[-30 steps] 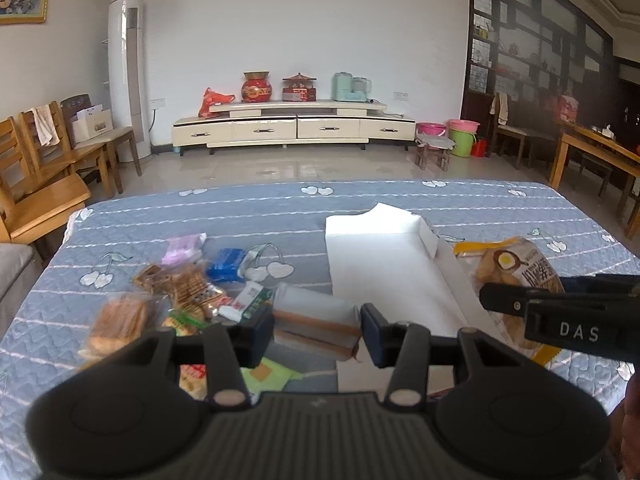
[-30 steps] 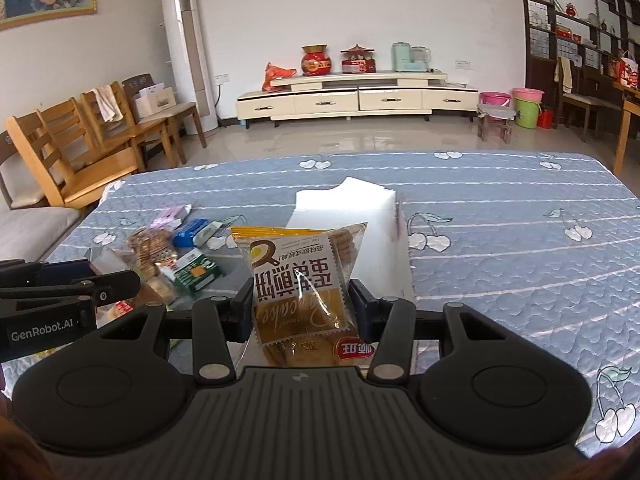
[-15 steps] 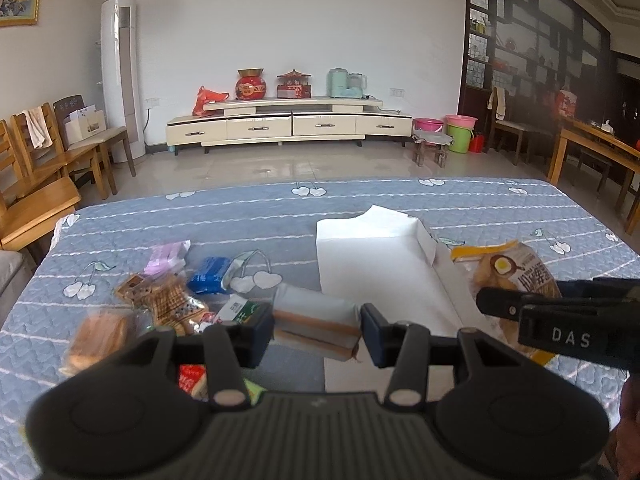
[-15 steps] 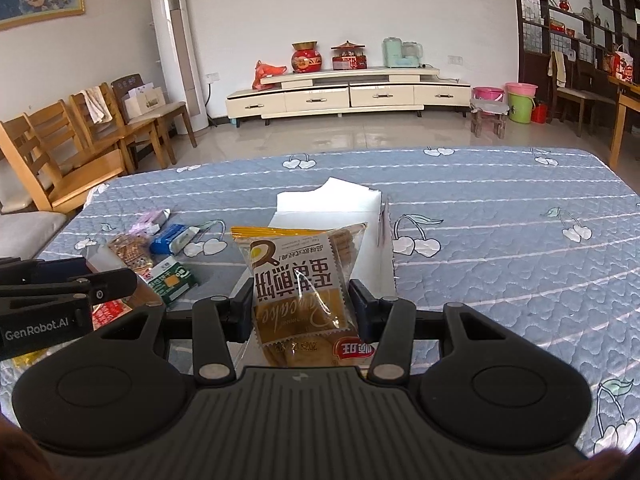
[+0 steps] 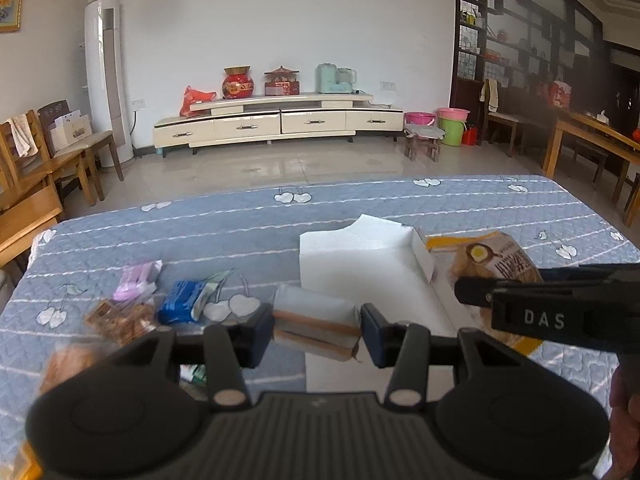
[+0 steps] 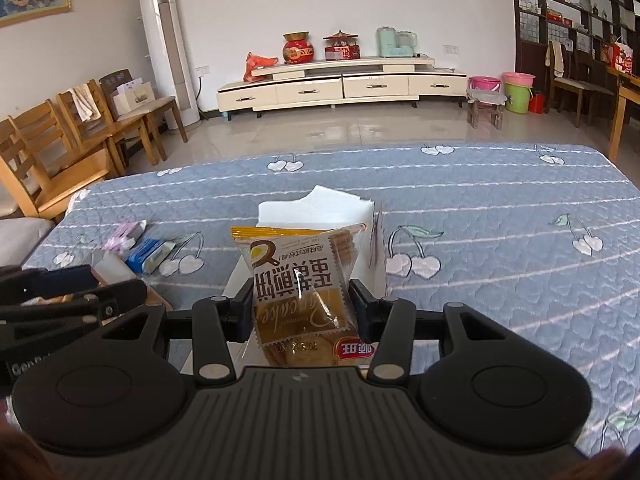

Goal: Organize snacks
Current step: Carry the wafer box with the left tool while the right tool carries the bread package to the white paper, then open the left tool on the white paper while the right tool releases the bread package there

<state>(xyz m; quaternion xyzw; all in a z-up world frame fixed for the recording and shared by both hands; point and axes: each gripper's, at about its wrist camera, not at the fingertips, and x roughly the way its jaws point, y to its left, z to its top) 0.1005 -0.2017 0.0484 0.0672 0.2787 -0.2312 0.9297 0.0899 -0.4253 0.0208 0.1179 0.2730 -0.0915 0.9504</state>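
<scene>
Over the white box (image 6: pixel 320 208) mid-table, our right hand-held gripper (image 6: pixel 302 312) pinches a light, crushable biscuit bag (image 6: pixel 298 280) by its sides, and our left hand-held gripper (image 5: pixel 317 330) clamps a soft wrapped wafer pack (image 5: pixel 316 316).

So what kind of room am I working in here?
Most likely a home living and dining room: a long cream TV cabinet against the far wall, a standing air conditioner in the corner, wooden chairs at the side. The work surface is a table under a blue quilted cover.
</scene>
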